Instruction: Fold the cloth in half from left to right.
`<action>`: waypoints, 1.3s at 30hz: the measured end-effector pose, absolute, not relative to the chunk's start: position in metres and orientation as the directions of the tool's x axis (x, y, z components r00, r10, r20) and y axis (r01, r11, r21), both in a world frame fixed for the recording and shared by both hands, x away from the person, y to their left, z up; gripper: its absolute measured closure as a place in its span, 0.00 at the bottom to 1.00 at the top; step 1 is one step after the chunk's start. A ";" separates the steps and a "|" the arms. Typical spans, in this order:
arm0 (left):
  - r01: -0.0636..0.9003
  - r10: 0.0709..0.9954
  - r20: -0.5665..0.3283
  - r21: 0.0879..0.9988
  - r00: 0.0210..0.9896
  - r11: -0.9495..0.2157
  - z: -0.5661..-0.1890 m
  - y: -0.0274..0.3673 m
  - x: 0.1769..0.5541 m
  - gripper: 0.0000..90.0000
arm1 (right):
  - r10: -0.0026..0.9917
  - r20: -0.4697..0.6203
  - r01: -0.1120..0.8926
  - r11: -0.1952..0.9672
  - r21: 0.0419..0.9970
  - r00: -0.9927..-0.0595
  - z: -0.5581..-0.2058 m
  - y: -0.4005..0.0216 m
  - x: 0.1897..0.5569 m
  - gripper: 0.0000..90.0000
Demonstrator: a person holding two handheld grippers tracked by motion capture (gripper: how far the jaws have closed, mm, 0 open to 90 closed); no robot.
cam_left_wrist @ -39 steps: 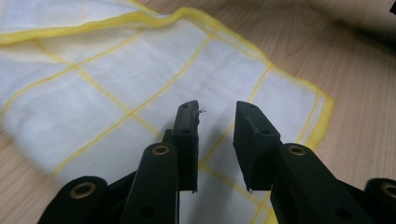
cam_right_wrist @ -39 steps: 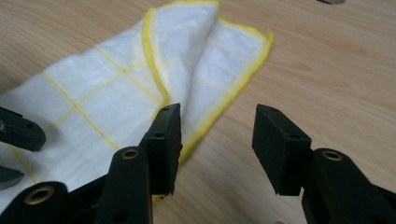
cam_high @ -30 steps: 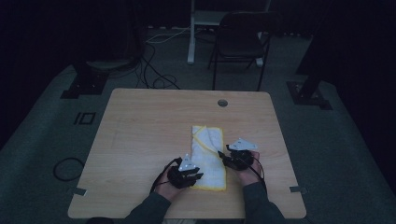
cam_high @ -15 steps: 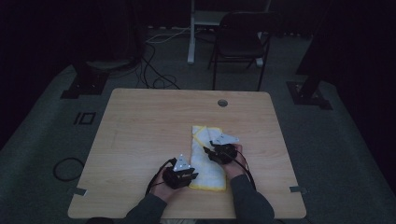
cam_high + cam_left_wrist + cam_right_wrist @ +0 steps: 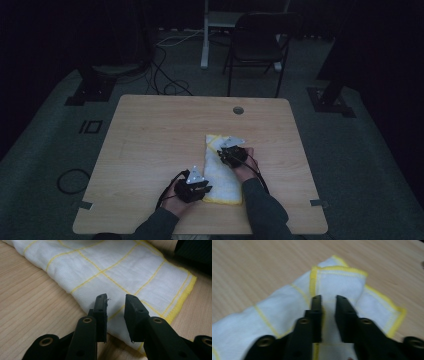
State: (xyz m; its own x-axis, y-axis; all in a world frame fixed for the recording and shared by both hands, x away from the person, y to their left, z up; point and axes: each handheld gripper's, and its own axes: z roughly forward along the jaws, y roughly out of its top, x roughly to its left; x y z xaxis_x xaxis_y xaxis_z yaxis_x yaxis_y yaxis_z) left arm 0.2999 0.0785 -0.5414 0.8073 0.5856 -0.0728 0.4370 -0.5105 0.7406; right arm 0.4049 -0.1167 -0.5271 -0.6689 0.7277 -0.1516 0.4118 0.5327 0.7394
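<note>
Right gripper (image 5: 224,152) inward over cloth (image 5: 220,172), jaws closing, narrowly apart (left gripper (image 5: 115,307) likewise).

High view: fixed camera above person's side, facing forward and down, far off, whole light wooden table (image 5: 150,150) visible. Left gripper view: rides low, close above white cloth with yellow grid lines (image 5: 120,272), near cloth's fringed end. Right gripper view: close above cloth's folded corner. All three views share cloth.

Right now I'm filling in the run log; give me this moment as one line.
work: folding cloth | left gripper: over near edge, jaws apart | right gripper: jaws just closing, a fold between them | surface: table
</note>
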 end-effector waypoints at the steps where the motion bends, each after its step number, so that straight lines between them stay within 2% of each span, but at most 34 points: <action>1: 0.437 0.586 -0.072 0.740 0.807 -0.511 -0.541 0.078 0.300 0.81 | 0.733 -0.148 0.413 0.524 0.744 -0.663 -0.526 -0.120 0.406 0.92; 3: 0.437 0.587 -0.073 0.741 0.807 -0.509 -0.542 0.078 0.300 0.81 | 0.745 -0.133 0.422 0.504 0.754 -0.653 -0.523 -0.126 0.409 0.97; 9: 0.438 0.589 -0.072 0.740 0.805 -0.509 -0.542 0.077 0.299 0.81 | 0.786 -0.079 0.457 0.434 0.776 -0.613 -0.519 -0.148 0.416 0.98; 22: 0.437 0.593 -0.069 0.744 0.802 -0.505 -0.538 0.078 0.306 0.80 | 0.843 -0.070 0.484 0.371 0.793 -0.533 -0.509 -0.180 0.424 0.77; 39: 0.438 0.673 -0.027 0.779 0.739 -0.449 -0.513 0.082 0.366 0.80 | 0.860 -0.031 0.505 0.327 0.798 -0.509 -0.511 -0.195 0.426 0.67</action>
